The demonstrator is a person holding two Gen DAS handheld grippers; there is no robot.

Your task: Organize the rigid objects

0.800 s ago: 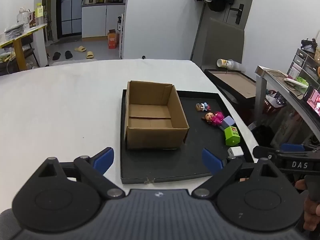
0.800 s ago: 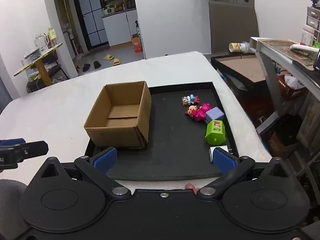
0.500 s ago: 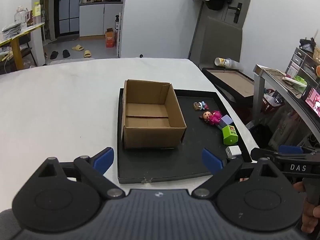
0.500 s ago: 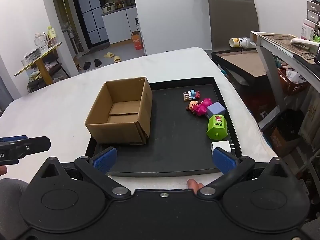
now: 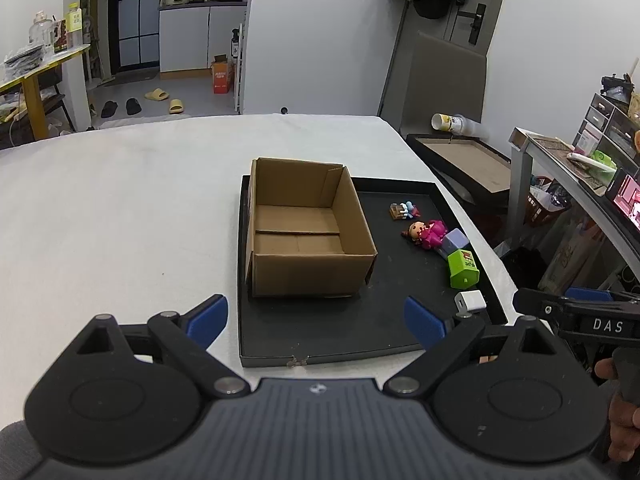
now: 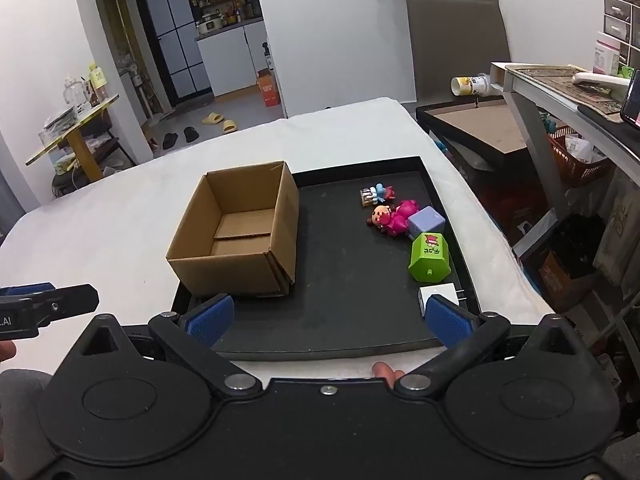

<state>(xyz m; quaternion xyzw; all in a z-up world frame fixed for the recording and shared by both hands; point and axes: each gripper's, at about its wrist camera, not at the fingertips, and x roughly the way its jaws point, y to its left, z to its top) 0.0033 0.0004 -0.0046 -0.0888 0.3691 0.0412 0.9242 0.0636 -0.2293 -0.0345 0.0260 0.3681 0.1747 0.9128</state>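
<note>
— So, where are the toys found?

— Along the right side of the black tray, right of the empty box; the white plug lies just ahead of the right gripper.

— And the jaws?

— Both are held wide, nothing gripped (the left gripper is aimed at the box, farther off).

Box on tray left; 5 toys right.

Yellow slippers, tipped paper cup
</note>
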